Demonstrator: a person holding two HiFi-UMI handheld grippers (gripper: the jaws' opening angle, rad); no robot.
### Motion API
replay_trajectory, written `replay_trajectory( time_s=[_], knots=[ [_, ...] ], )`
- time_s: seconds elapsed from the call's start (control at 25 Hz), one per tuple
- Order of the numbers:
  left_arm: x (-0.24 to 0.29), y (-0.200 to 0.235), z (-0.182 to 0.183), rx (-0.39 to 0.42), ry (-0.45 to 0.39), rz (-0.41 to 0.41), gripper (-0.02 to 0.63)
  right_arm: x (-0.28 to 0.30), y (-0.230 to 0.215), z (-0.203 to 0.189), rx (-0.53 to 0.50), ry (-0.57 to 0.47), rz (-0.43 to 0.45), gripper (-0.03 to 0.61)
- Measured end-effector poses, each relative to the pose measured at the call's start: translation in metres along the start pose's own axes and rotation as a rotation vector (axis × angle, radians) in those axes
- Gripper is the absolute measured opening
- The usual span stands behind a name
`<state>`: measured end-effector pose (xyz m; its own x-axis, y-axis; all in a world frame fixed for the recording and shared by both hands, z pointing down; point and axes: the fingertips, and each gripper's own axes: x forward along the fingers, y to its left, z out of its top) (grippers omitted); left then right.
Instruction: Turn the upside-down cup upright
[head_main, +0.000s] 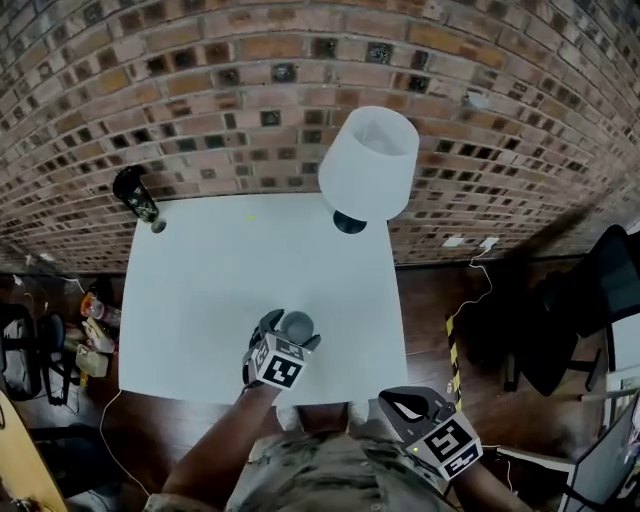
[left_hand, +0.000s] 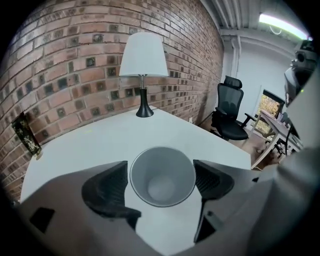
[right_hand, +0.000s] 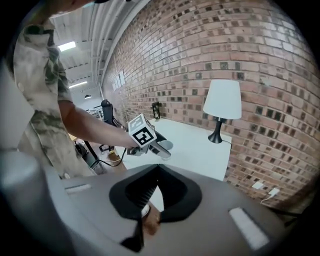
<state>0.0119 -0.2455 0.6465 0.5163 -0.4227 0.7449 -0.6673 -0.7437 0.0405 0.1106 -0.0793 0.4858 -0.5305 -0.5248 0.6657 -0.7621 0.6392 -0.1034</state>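
Left gripper (left_hand: 160, 169): jaws stand wide, one pad on either side of the cup (left_hand: 162, 187). The rim stays round and a thin gap shows at the left pad, so I judge them flanking, not pressing. Contact at the right pad is too close to call.

The cup stands mouth-up on the table (left_hand: 100, 140) near its front edge. Its interior and floor are visible, so the turn appears done. The wide stance suits letting go without tipping it.

Right gripper (right_hand: 158, 172): pads meet at the tips with nothing between them. It is held off the table by the person's body, apparently kept out of the way.

The cup's foot is hidden by its own wall. A dark item (head_main: 135, 195) at the far left corner cannot be identified.
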Motion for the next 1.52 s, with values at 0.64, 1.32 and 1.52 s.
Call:
replay_trajectory(
  time_s=[0.64,1.32,1.52],
  knots=[
    [-0.021,0.016,0.020,-0.542,-0.211,-0.152,0.377,0.024,-0.029,-0.004,-0.057,0.139,0.087,0.003],
    [-0.029,0.054,-0.030,-0.607,-0.186,-0.081,0.373,0.038,-0.014,0.004,-0.065,0.159,0.116,0.003],
    [-0.024,0.060,-0.041,-0.560,-0.143,-0.060,0.367,0.041,-0.011,0.005,-0.063,0.160,0.116,0.003]
  ],
)
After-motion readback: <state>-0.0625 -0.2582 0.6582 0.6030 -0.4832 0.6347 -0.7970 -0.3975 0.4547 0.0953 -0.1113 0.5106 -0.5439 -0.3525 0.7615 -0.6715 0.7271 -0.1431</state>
